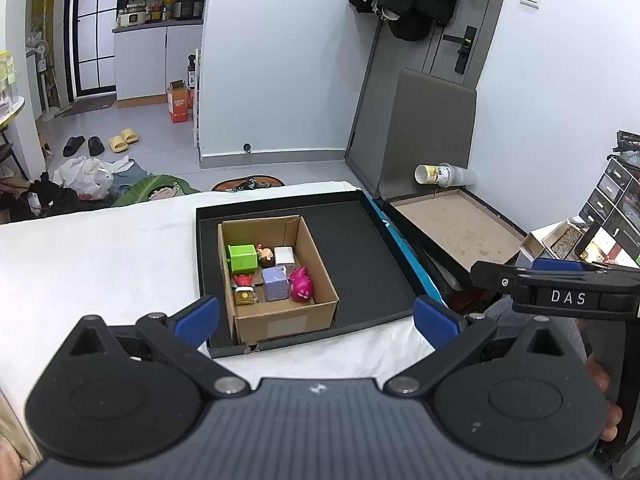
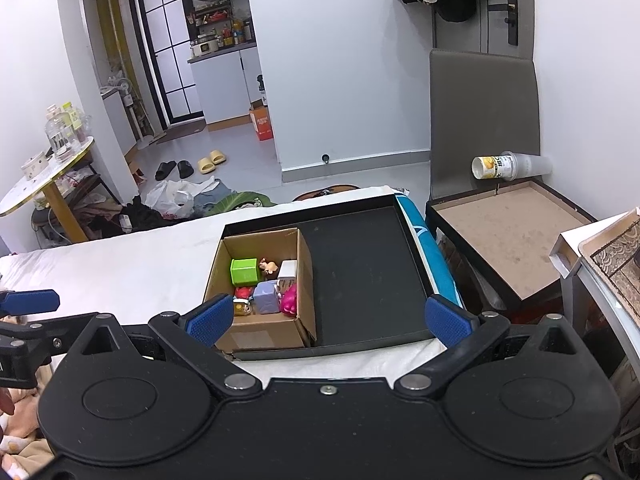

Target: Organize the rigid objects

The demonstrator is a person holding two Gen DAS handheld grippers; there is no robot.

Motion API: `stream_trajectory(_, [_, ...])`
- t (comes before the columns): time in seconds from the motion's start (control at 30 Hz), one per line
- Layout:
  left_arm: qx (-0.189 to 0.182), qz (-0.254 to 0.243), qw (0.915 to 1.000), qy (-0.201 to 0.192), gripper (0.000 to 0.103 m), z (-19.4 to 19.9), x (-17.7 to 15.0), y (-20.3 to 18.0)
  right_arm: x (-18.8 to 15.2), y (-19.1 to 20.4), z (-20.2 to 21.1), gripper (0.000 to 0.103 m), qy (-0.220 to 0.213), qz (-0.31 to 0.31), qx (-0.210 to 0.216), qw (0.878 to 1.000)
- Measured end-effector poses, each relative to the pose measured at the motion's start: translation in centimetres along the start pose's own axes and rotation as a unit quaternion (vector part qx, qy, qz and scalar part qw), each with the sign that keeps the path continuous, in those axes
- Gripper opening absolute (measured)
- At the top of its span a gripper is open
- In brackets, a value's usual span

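Setting: A white-covered table (image 1: pixel 100 264) carries a shallow black tray (image 1: pixel 372 240), with a grey chair (image 1: pixel 432 128) beyond its far right corner and a paper cup (image 1: pixel 434 174) lying on its side against the chair back.
Cardboard box: An open cardboard box (image 1: pixel 280 316) sits in the left part of the black tray, its near wall close to the tray's near rim.
Toys: Packed together on the box floor are a green cube (image 1: pixel 242 258) at far left, a white cube (image 1: pixel 285 256) at far right, a small brown figure (image 1: pixel 265 254) between them, a lilac block (image 1: pixel 275 283) nearer, a magenta figure (image 1: pixel 301 284) to its right, and a red piece (image 1: pixel 243 280) and a yellow-topped piece (image 1: pixel 245 296) at near left.
Left gripper: The left gripper (image 1: pixel 316 318) hangs over the table's near edge, blue pads spread wide apart, nothing between them.
Right gripper: The right gripper (image 2: pixel 330 316) hovers just to the right at similar height, fingers likewise spread wide and empty, framing the box and tray.
Hand: Fingers of a hand (image 1: pixel 604 400) grip the right tool's handle at the frame's right edge.
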State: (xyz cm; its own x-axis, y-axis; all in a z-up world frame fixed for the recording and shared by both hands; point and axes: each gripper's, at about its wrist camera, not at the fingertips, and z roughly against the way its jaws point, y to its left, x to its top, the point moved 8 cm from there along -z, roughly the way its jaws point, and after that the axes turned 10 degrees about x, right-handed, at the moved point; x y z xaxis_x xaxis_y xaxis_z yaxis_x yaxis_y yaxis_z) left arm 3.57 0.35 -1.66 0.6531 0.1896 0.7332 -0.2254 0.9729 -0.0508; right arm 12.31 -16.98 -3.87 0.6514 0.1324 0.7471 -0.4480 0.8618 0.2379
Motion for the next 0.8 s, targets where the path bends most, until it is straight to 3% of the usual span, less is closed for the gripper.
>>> stream_trajectory(0.8, [0.006,-0.012,0.9999,-0.001,0.103,0.29,-0.19,-0.81,-0.42,0.10,-0.13,0.103,0.003,0.000,0.004,1.000])
